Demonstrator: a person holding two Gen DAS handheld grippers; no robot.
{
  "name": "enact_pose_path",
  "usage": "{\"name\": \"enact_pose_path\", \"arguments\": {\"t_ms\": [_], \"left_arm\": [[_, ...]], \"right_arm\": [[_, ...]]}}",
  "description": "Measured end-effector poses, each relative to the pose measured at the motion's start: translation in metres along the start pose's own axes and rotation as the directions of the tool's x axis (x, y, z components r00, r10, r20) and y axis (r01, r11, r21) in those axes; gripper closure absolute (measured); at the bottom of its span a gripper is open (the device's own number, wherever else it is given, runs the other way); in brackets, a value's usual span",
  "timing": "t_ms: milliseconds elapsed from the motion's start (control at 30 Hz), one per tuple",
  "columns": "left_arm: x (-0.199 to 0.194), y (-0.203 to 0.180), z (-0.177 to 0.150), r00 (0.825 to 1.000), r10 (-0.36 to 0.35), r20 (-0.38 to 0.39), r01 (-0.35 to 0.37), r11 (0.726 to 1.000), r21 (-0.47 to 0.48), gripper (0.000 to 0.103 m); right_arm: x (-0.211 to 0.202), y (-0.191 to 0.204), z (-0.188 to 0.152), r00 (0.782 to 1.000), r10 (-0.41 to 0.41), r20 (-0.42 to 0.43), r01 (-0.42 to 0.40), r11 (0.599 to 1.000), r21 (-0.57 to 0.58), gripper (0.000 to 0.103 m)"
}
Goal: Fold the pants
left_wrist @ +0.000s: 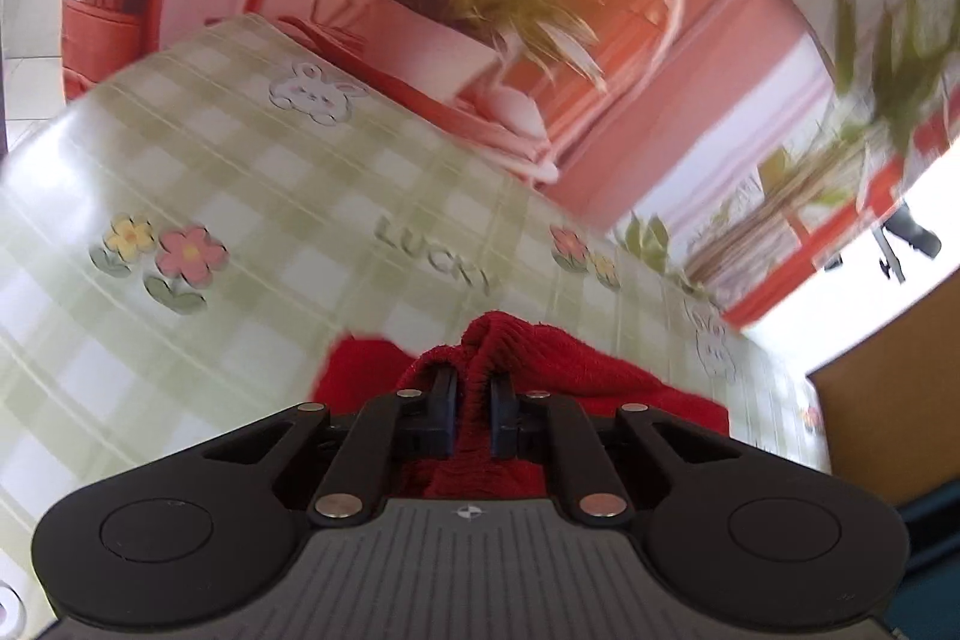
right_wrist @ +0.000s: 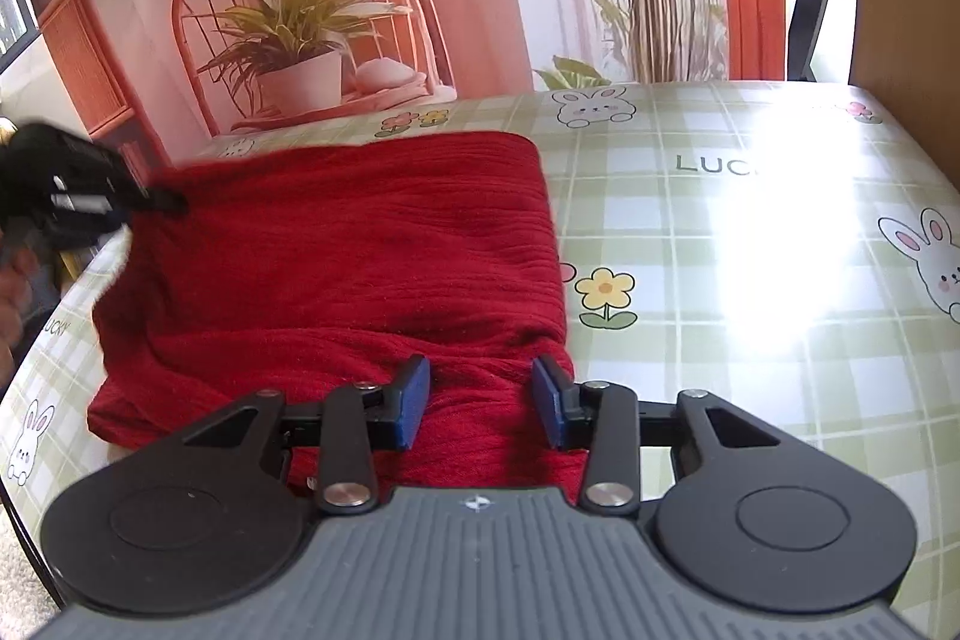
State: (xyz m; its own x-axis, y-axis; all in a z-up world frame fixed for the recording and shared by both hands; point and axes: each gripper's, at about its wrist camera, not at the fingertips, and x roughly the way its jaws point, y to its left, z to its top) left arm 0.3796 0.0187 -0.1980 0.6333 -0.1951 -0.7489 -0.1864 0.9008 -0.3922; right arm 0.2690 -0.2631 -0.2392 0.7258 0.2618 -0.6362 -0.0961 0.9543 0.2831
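1. You are mid-fold: the red pants (right_wrist: pixel 336 256) lie bunched on the table (right_wrist: pixel 750 244), toward its left edge.
2. Your left gripper (left_wrist: pixel 474 394) is pressed together, pinching a ridge of the pants' cloth at their left side.
3. Your right gripper (right_wrist: pixel 480 400) is spread over the pants' near edge; its pads do not press the cloth.
4. Next, I judge, you close the right gripper on that edge and carry both corners across together.
5. Nothing stands on the table's far right corner; glare there hides the surface.
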Motion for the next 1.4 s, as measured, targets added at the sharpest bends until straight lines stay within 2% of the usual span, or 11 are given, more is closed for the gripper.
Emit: {"name": "enact_pose_path", "arguments": {"t_ms": [133, 200, 267, 467, 700, 767, 867, 967, 1067, 1133, 1400], "left_arm": [[0.028, 0.020, -0.001, 0.995, 0.063, -0.073, -0.065, 0.998, -0.017, 0.080], [0.028, 0.021, -0.006, 0.992, 0.105, -0.074, -0.104, 0.994, 0.021, 0.048], [0.015, 0.023, -0.010, 0.995, 0.083, -0.045, -0.082, 0.996, 0.022, 0.038], [-0.031, 0.028, -0.028, 0.998, -0.008, -0.069, 0.012, 0.998, 0.056, 0.037], [-0.026, 0.036, -0.071, 0.988, 0.060, -0.142, -0.045, 0.994, 0.102, 0.036], [-0.024, 0.038, -0.077, 0.987, 0.056, -0.150, -0.043, 0.995, 0.090, 0.039], [-0.027, 0.041, -0.081, 0.989, 0.051, -0.136, -0.041, 0.996, 0.076, 0.077], [-0.033, 0.042, -0.080, 0.992, 0.048, -0.117, -0.040, 0.996, 0.074, 0.093], [-0.043, 0.038, -0.078, 0.994, 0.040, -0.102, -0.033, 0.997, 0.070, 0.096], [-0.050, 0.036, -0.076, 0.996, 0.029, -0.088, -0.023, 0.997, 0.069, 0.097], [-0.065, 0.037, -0.083, 0.997, 0.004, -0.077, 0.002, 0.998, 0.069, 0.097]], "right_arm": [[0.003, 0.000, -0.001, 1.000, 0.011, -0.011, -0.011, 1.000, 0.008, 0.062], [0.002, 0.002, -0.001, 1.000, 0.005, -0.009, -0.005, 1.000, 0.005, 0.062], [-0.001, 0.003, -0.001, 1.000, 0.003, -0.005, -0.003, 1.000, -0.001, 0.062], [-0.020, -0.003, -0.004, 1.000, 0.018, 0.012, -0.018, 1.000, -0.011, 0.062], [-0.046, 0.001, -0.020, 1.000, -0.006, 0.019, 0.007, 0.997, -0.082, 0.062], [-0.050, 0.005, -0.026, 1.000, -0.006, 0.014, 0.008, 0.993, -0.116, 0.062], [-0.050, 0.008, -0.029, 1.000, -0.011, 0.007, 0.012, 0.989, -0.151, 0.062], [-0.044, 0.008, -0.029, 1.000, -0.020, 0.009, 0.022, 0.987, -0.160, 0.062], [-0.032, 0.005, -0.027, 1.000, -0.025, -0.015, 0.022, 0.984, -0.178, 0.067], [-0.027, 0.006, -0.026, 0.999, -0.009, -0.051, -0.001, 0.982, -0.189, 0.096], [-0.066, 0.002, -0.023, 1.000, -0.008, 0.023, 0.012, 0.986, -0.164, 0.100]]}}
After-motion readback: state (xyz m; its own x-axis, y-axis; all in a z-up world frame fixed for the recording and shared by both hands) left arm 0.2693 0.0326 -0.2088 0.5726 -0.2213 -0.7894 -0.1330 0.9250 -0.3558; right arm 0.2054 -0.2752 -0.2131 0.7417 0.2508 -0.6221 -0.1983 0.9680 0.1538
